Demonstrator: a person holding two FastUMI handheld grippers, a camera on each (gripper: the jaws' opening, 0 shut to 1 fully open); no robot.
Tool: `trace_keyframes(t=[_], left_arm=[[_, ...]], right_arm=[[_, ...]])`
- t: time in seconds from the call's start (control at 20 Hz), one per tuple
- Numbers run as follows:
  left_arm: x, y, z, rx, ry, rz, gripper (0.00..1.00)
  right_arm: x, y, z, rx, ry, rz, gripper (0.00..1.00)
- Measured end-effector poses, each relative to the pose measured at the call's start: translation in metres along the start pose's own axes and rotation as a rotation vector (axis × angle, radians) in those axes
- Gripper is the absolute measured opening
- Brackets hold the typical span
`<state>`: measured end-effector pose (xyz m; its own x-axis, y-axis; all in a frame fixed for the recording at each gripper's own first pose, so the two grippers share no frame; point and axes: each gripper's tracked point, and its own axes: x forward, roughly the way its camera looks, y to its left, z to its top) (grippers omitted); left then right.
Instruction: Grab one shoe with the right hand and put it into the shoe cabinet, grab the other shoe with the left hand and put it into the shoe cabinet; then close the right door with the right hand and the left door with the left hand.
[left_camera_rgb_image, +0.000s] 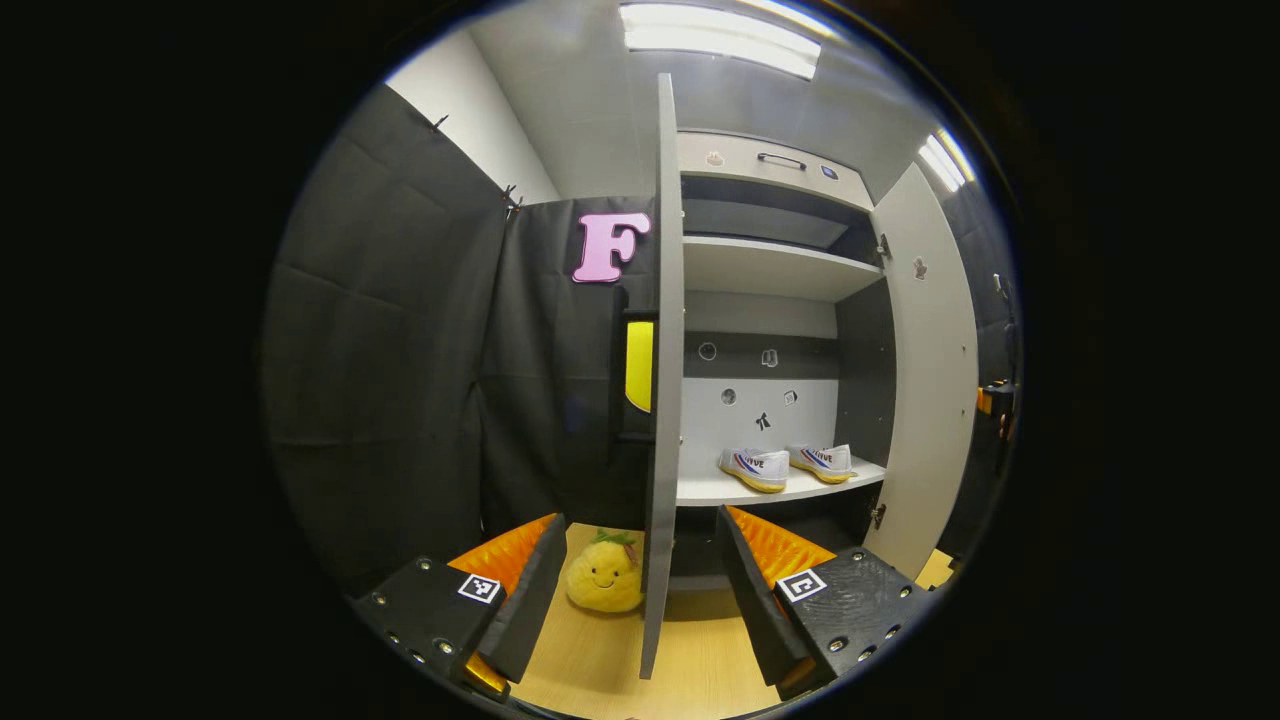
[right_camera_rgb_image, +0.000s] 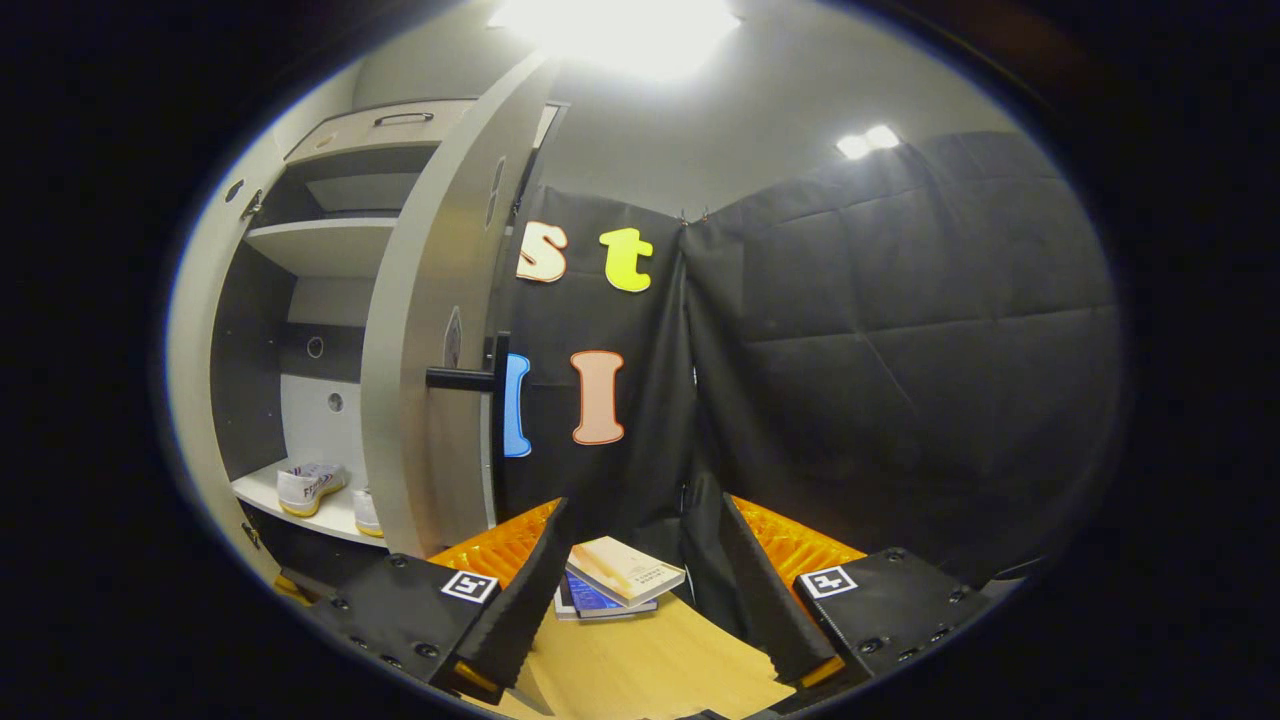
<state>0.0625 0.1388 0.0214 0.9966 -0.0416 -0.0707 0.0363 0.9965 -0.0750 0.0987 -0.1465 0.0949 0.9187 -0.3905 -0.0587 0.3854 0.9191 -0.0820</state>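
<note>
Both grippers hang open and empty: the left gripper straddles the edge of the left door, the right gripper sits beside the right door. Two shoes rest side by side on the cabinet shelf at two o'clock. A pineapple toy lies on the wood floor; books lie at twelve o'clock.

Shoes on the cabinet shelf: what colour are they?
The shoes are white with yellow soles and side stripes, clearest in the left gripper view.
</note>
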Motion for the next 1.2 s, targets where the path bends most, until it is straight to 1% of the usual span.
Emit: trace_keyframes(t=[0.05,0.35,0.65,0.9,0.95,1.05,1.2], left_arm=[[0.001,0.002,-0.002,-0.004,0.002,0.005,0.81],[0.004,0.012,-0.007,-0.025,0.012,0.027,0.81],[0.006,0.016,-0.007,-0.011,0.016,0.035,0.81],[0.006,0.027,-0.006,-0.006,0.021,0.062,0.80],[0.004,0.031,-0.005,-0.004,0.023,0.070,0.80],[0.002,0.040,-0.006,-0.001,0.031,0.089,0.80],[0.001,0.052,-0.007,-0.001,0.037,0.118,0.81]], right_arm=[[-0.002,0.005,0.001,0.000,-0.003,0.015,0.87],[-0.015,0.034,0.003,0.008,-0.009,0.078,0.87],[-0.021,0.070,0.002,0.023,-0.021,0.161,0.87],[-0.019,0.115,0.006,0.026,-0.030,0.265,0.88],[-0.018,0.125,0.006,0.025,-0.031,0.288,0.94],[-0.015,0.144,0.006,0.014,-0.035,0.326,0.94],[-0.009,0.168,0.007,0.002,-0.042,0.359,0.94]])
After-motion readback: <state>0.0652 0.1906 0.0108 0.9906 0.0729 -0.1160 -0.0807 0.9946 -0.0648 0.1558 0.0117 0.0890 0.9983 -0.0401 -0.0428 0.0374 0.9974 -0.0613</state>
